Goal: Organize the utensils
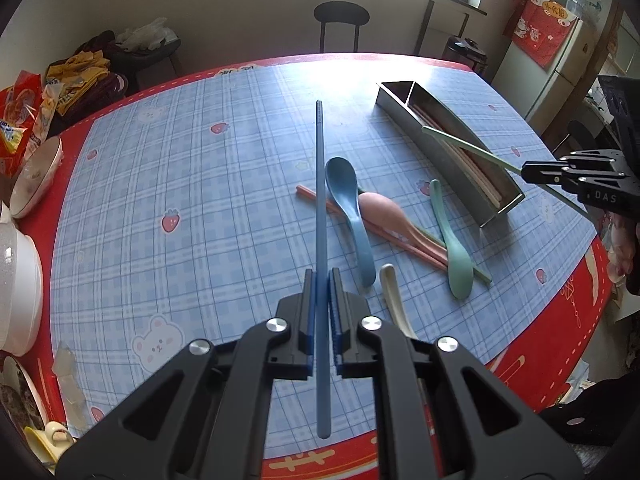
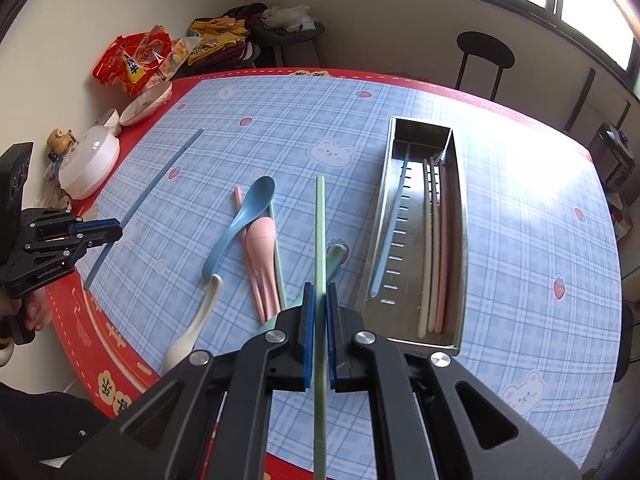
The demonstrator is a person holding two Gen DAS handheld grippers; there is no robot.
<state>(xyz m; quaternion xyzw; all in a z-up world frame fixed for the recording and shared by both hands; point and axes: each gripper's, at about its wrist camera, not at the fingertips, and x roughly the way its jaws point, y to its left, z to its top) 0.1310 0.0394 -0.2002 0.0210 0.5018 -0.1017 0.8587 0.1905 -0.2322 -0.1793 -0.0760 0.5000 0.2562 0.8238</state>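
My left gripper is shut on a blue chopstick, held above the table and pointing away. My right gripper is shut on a green chopstick, just left of the steel utensil tray. The tray holds a blue, a white and a pink chopstick. Between the grippers, a blue spoon, a pink spoon, a green spoon, a cream spoon and pink chopsticks lie in a loose pile on the checked cloth.
White bowls and snack bags crowd the table's left edge. A black stool stands beyond the far edge. A person's hand grips the left tool at the near red border.
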